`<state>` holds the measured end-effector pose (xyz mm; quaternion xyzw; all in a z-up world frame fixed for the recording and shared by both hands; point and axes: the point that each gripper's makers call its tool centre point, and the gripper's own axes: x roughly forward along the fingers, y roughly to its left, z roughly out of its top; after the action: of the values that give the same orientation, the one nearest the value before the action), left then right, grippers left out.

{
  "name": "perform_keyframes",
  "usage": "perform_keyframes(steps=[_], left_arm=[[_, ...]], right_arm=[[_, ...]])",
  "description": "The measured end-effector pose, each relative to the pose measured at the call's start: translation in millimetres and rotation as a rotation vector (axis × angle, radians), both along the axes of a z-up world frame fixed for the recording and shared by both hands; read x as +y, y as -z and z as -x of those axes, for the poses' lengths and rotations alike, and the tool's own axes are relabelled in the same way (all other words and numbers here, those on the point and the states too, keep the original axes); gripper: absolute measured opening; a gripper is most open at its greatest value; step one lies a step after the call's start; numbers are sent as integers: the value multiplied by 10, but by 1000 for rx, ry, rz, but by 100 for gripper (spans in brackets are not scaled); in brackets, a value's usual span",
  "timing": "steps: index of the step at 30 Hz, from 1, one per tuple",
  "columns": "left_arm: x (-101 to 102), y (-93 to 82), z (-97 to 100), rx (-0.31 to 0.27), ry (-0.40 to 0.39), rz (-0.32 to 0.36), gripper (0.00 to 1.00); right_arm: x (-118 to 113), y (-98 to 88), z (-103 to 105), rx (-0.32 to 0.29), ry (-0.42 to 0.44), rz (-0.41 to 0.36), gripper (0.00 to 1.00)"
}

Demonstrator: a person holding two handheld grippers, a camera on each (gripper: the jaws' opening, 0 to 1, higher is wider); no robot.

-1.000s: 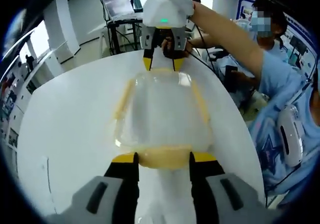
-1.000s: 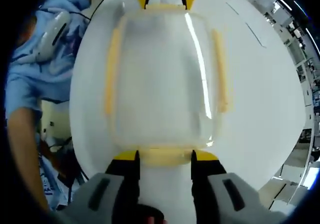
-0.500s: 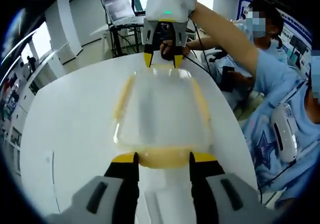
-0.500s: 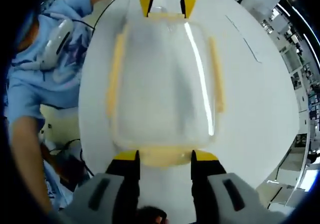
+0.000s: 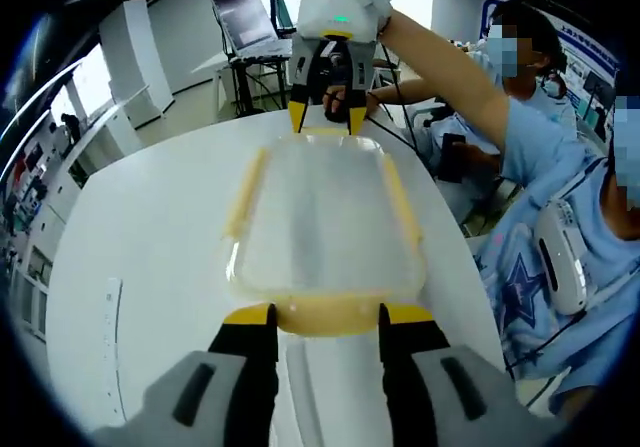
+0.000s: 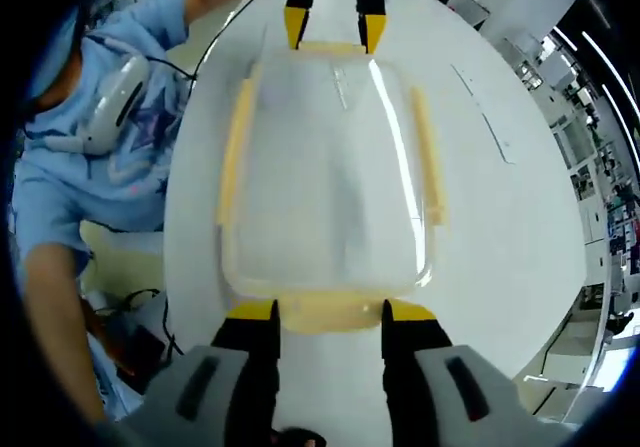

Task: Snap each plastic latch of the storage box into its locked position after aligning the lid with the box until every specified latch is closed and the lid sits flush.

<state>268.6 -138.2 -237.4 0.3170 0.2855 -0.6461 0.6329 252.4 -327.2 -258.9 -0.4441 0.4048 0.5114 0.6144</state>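
A clear storage box [image 5: 320, 217] with its lid on lies on the round white table [image 5: 140, 257]. Yellow latches run along its long sides [image 5: 245, 192] [image 5: 400, 202]. My left gripper [image 5: 327, 316] stands open, its yellow-tipped jaws either side of the near end latch [image 5: 325, 319]. At the far end my right gripper [image 5: 327, 119], held by a white-gloved hand, straddles the opposite end latch. In the right gripper view the same box [image 6: 325, 167] stretches away from my right gripper [image 6: 327, 312], open around its end latch [image 6: 325, 313], with the left gripper [image 6: 327, 29] at the far end.
A person in a light blue shirt [image 5: 560, 197] stands close to the table's right edge, and appears on the left in the right gripper view [image 6: 90, 157]. A laptop on a stand [image 5: 245, 17] sits beyond the table. Office furniture lies past the table's rim.
Both cameras have tilted a little, so the box looks longer and narrower. The box stays between the two grippers and the jaws keep the same gap.
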Motion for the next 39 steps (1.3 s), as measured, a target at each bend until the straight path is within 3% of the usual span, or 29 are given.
perform_keyframes(steps=[10, 18, 39], left_arm=[[246, 4, -24, -16, -29, 8, 39], [557, -39, -30, -24, -61, 5, 39], [1202, -21, 91, -1, -107, 16, 39]], right_arm=[[250, 1, -113, -21, -33, 6, 39], [531, -46, -200, -29, -69, -13, 39], [1181, -140, -185, -30, -140, -5, 39]])
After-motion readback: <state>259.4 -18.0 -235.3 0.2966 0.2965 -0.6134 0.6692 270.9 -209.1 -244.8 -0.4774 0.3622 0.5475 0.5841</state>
